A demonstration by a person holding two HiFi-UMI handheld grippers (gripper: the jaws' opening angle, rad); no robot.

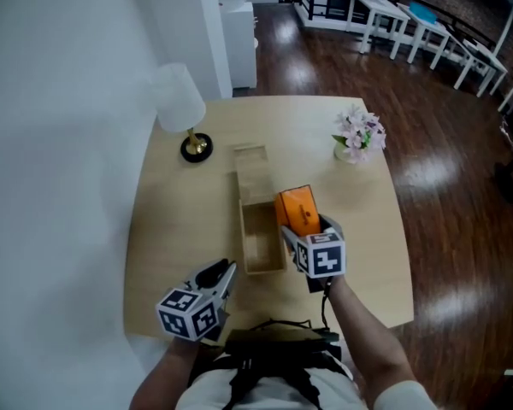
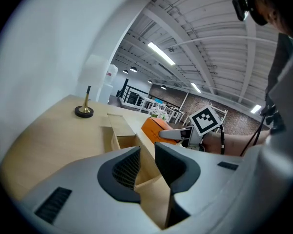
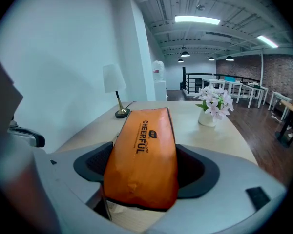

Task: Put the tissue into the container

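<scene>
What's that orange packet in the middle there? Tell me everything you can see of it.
The orange packet is a long, soft pack in slightly crinkled, plastic-looking wrap, with dark print reading CHEERFUL along its top. It lies lengthwise between the jaws of the right gripper, which press its two sides. It is at the right edge of the open wooden box; whether it touches the table is unclear.

Soft overhead light, fisheye-warped dark edges

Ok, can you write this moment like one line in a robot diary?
right tongs: gripping orange tissue pack | left tongs: open, empty | wooden container: open, empty
</scene>
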